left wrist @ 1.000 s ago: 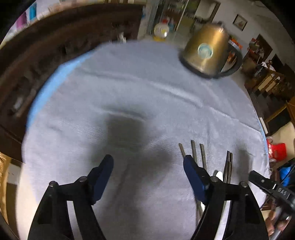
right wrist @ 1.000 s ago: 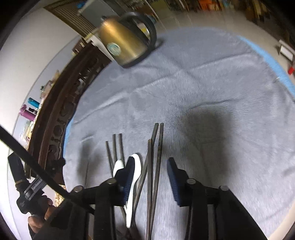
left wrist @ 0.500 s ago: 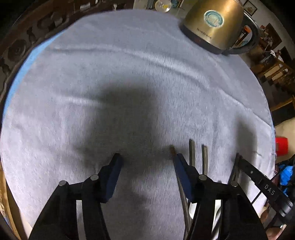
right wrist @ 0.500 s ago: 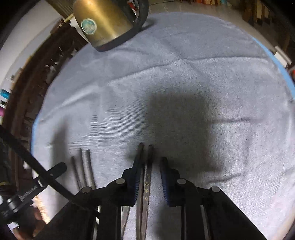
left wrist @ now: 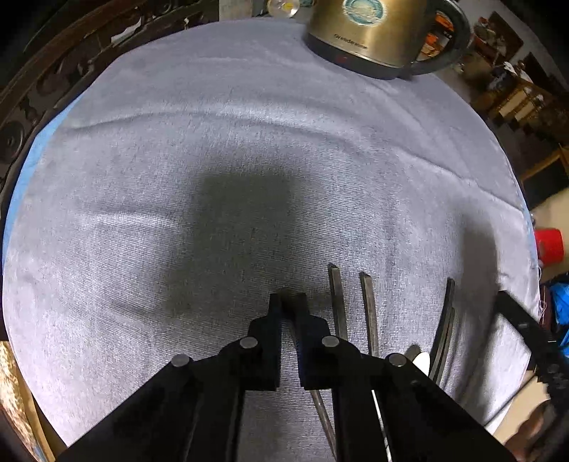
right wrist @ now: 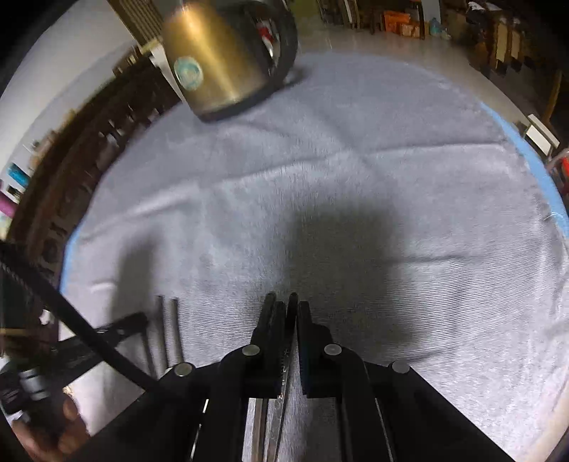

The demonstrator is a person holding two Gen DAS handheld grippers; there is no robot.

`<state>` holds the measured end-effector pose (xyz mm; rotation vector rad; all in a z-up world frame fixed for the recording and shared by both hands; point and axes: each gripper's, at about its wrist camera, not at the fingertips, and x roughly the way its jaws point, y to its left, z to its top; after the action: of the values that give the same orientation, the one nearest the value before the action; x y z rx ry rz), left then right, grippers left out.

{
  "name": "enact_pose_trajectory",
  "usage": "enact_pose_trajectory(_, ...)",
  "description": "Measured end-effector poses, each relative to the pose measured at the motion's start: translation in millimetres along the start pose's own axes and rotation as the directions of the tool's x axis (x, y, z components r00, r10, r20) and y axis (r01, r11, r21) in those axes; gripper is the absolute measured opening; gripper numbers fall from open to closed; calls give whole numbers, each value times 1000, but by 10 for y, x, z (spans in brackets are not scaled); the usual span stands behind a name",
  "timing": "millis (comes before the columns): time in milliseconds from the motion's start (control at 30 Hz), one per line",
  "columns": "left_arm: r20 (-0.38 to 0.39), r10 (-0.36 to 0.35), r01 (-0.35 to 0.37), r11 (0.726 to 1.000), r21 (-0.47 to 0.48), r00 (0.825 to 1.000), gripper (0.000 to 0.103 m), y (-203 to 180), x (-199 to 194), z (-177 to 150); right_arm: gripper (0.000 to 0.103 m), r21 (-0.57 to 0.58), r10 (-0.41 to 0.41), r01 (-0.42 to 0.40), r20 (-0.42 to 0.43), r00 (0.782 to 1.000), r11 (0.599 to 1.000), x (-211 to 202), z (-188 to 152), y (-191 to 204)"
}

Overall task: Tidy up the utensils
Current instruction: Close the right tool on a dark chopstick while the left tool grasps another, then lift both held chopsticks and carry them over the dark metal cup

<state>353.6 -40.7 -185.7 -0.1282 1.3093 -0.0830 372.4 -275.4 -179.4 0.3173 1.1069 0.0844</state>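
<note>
Several dark metal utensil handles lie side by side on a grey cloth (left wrist: 213,142). My left gripper (left wrist: 288,302) is shut on the leftmost handle (left wrist: 322,408), low on the cloth. Two more handles (left wrist: 338,302) lie just right of it, and a further pair (left wrist: 446,320) farther right. A white spoon end (left wrist: 423,360) peeks out between them. My right gripper (right wrist: 286,309) is shut on that pair of handles (right wrist: 291,298), whose tips poke out past the fingers. The two other handles (right wrist: 169,327) lie to its left.
A gold electric kettle (left wrist: 370,32) stands at the far edge of the cloth, also in the right wrist view (right wrist: 217,60). A dark carved wooden rail (left wrist: 53,81) runs along the left. The other gripper's frame (left wrist: 530,337) is at the right.
Both grippers have moved down and forward over the handles and closed: the left from wide open onto the leftmost handle, the right onto the pair of handles.
</note>
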Motion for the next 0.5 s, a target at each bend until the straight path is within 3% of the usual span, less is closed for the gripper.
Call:
enact_pose_trajectory(233,108,-7,2,999,49,994,7,131,-423,-116,7,10,89,-90,89,992,996,-534,-45,-247)
enact_pose_trajectory(500,231,-43,23,996,89,972,5,264,-1130,-168,6,3,170,-173,195,966,985,-1222,-221,-277)
